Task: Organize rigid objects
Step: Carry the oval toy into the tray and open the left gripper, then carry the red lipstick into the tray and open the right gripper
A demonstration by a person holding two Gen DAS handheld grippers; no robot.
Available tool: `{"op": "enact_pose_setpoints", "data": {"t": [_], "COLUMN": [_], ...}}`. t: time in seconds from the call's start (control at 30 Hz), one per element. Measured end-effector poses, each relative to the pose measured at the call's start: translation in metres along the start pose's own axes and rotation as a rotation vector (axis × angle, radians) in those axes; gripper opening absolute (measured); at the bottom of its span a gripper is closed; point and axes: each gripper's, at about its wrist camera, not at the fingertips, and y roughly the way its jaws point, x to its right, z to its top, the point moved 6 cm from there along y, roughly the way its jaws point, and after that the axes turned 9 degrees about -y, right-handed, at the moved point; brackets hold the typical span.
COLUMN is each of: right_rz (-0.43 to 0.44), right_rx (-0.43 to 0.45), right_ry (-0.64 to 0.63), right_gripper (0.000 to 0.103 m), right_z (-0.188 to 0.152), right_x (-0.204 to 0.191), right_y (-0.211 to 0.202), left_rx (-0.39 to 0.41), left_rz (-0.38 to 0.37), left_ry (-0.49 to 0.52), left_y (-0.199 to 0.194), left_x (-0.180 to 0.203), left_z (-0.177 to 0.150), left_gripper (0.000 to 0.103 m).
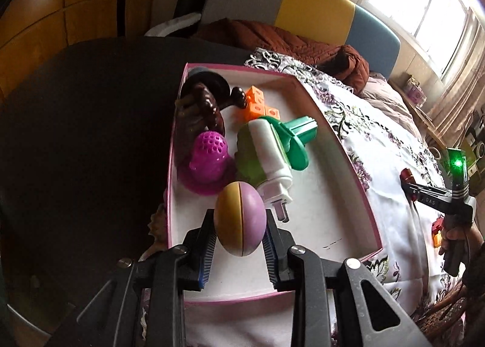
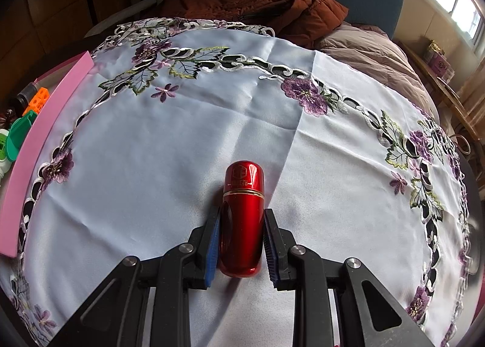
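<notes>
Egg toy (left wrist view): the yellow-and-purple egg [image 1: 240, 219] sits dead centre at the bottom of the frame, pinched between the jaws of the left gripper [image 1: 239, 244], so closed on it and carried, not lying loose.
Why it's there: it hangs right over the bare near end of the pink-rimmed box [image 1: 342, 147], looks to me like it's lined up for a drop into the free spot.
Box contents: magenta dotted toy [image 1: 209, 162], green-and-white roller thing [image 1: 266, 150], orange cubes [image 1: 257, 104] and a dark figurine [image 1: 206, 104] all crowd the upper half, which is probably why the egg is aimed low.
Other hand: far right edge, the right gripper [image 1: 424, 195] is parked over the flowery cloth with something red.
Red capsule (right wrist view): the shiny red bottle [image 2: 241, 219] lies lengthwise at lower centre, resting on the white embroidered cloth [image 2: 182, 150] over the surface.
Right jaws: closed onto its sides, gripping it low on the body.
My guess: it's held ready while the left one finishes.
Box from here: pink wall at the left edge, well apart from the bottle.
</notes>
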Motion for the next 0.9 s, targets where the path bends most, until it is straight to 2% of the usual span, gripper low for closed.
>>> {"op": "enact_pose_setpoints", "data": {"t": [0.3, 0.6, 0.9], "right_rz": [-0.006, -0.011, -0.015], "right_rx": [0.000, -0.001, -0.002], "right_ry": [-0.007, -0.011, -0.019], "right_gripper": [0.026, 0.027, 0.026], "right_z": [0.000, 0.000, 0.000], "right_x": [0.000, 0.000, -0.001], "right_y": [0.000, 0.000, 0.000], "left_rx": [0.054, 0.130, 0.128], "left_rz": [0.056, 0.061, 0.097], "left_ry": [-0.011, -0.032, -0.026], "left_y": [-0.008, -0.022, -0.022], "left_x": [-0.012, -0.016, -0.014], "left_z": [0.009, 0.023, 0.022], "left_gripper": [0.032, 0.032, 0.032]}}
